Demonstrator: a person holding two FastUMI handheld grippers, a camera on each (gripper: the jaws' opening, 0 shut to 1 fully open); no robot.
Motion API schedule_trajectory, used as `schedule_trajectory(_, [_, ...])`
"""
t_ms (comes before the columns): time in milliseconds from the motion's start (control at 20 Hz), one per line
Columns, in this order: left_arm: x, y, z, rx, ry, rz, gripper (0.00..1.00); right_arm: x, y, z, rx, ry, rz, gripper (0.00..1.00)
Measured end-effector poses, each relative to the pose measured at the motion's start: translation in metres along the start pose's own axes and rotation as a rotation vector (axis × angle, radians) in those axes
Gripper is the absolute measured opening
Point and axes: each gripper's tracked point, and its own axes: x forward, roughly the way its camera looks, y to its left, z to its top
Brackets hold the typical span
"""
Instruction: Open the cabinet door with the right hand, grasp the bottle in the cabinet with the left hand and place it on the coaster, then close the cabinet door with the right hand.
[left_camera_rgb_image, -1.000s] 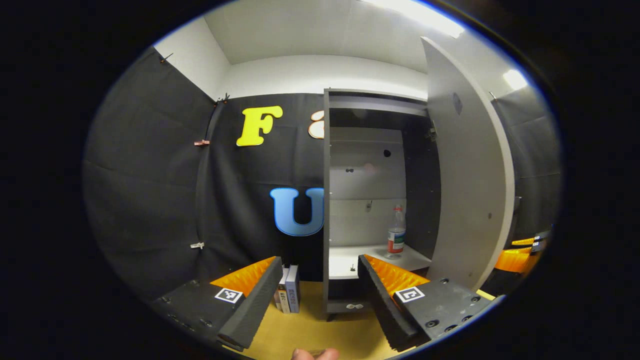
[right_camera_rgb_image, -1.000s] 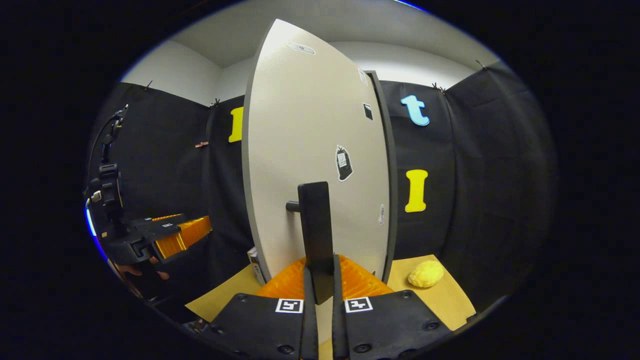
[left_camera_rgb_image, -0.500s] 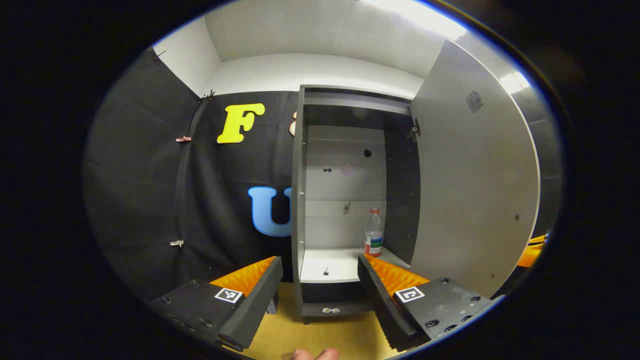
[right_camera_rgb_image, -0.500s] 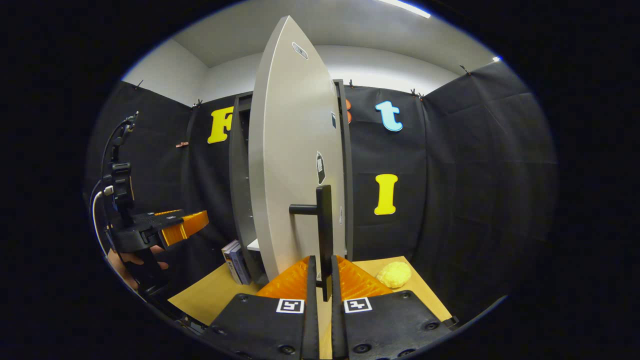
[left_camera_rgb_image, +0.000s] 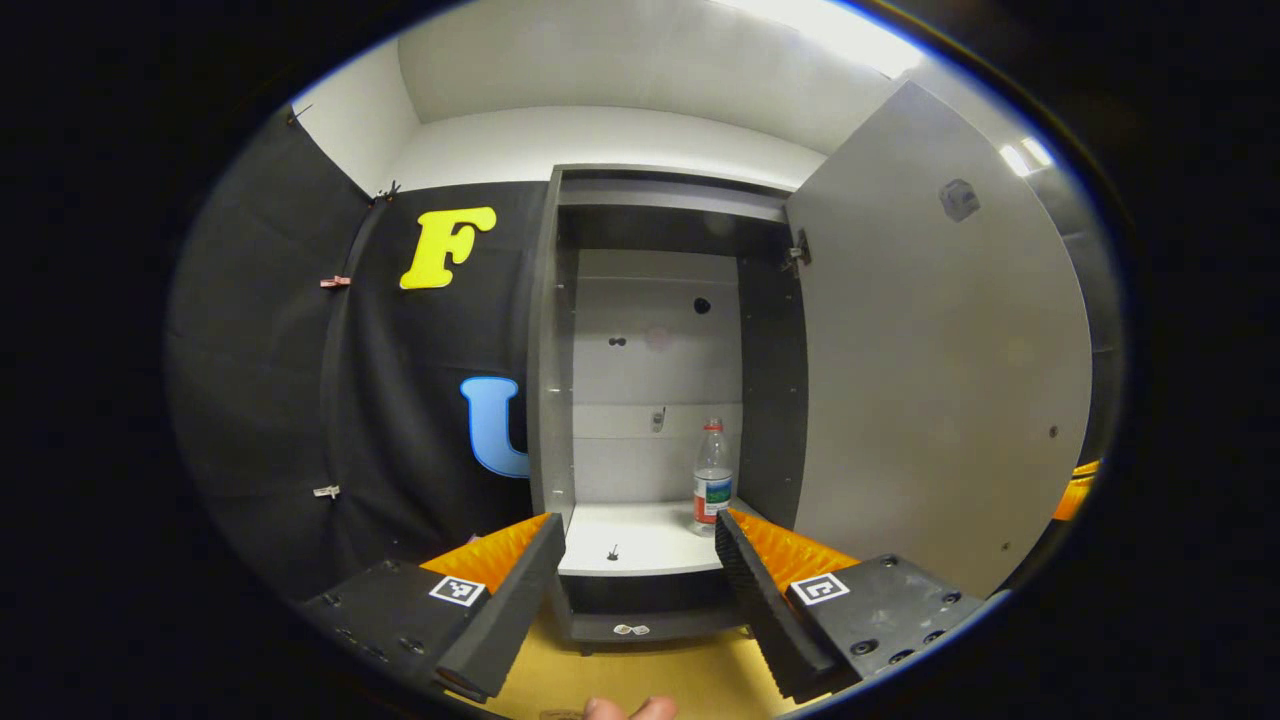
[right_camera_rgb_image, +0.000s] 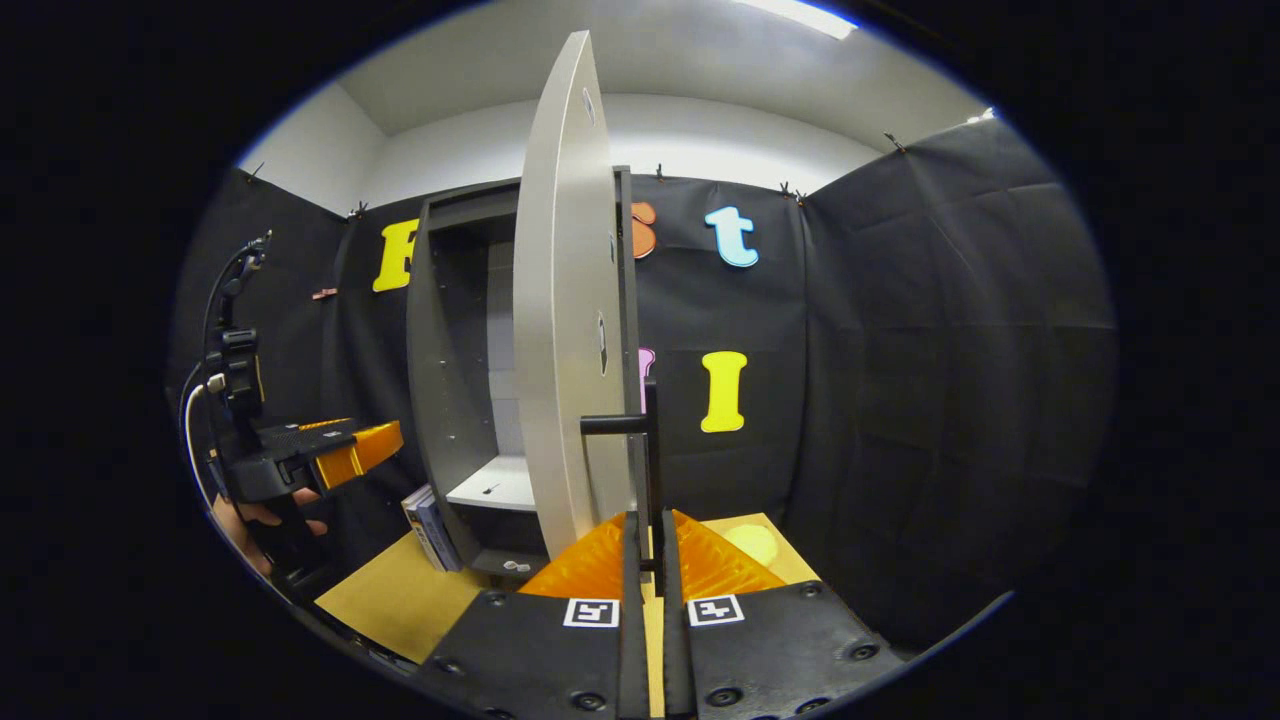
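Step in hand: door-opening, near done; right gripper (right_camera_rgb_image: 648, 545) clamped on the door handle (right_camera_rgb_image: 640, 440), cabinet door (left_camera_rgb_image: 940, 340) swung wide; left gripper (left_camera_rgb_image: 640, 560) fingers spread wide, empty; water bottle (left_camera_rgb_image: 712, 478) upright on cabinet shelf (left_camera_rgb_image: 630, 535), right rear; next, judged: left reach inward to the bottle.

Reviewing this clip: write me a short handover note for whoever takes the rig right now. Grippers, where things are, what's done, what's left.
Right gripper: shut on the door handle, holding the cabinet door swung wide open.
Left gripper: open, empty, held in front of the open cabinet, aimed at the shelf.
Bottle: upright at the right rear of the white shelf, untouched.
Coaster: I cannot pick it out for sure from these views.
Done: door opened.
Left: grasp the bottle with the left gripper, set it on the coaster, then close the door with the right.
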Motion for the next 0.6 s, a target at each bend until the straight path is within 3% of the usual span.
schedule_trajectory(50, [0.003,-0.006,-0.001,0.000,0.001,-0.008,0.95,-0.001,-0.005,0.001,0.007,-0.003,-0.009,0.19])
schedule_trajectory(100, [0.006,-0.012,-0.001,0.000,0.000,-0.015,0.94,-0.002,-0.010,0.002,0.013,-0.006,-0.019,0.10])
schedule_trajectory(350, [0.032,-0.040,-0.001,0.000,-0.011,-0.055,0.95,-0.009,-0.011,0.003,0.044,-0.005,0.013,0.09])
schedule_trajectory(400, [0.038,-0.047,0.000,-0.003,-0.011,-0.069,0.95,-0.011,-0.017,0.004,0.030,-0.009,0.005,0.19])
schedule_trajectory(450, [0.046,-0.054,-0.003,-0.009,-0.011,-0.083,0.94,-0.014,-0.026,0.005,0.008,-0.018,-0.014,0.09])
schedule_trajectory(550, [0.063,-0.064,-0.001,-0.017,-0.020,-0.104,0.95,-0.021,-0.038,0.009,-0.004,-0.039,-0.036,0.13])
schedule_trajectory(600, [0.071,-0.067,0.001,-0.016,-0.027,-0.107,0.95,-0.021,-0.048,0.009,0.004,-0.043,-0.058,0.22])
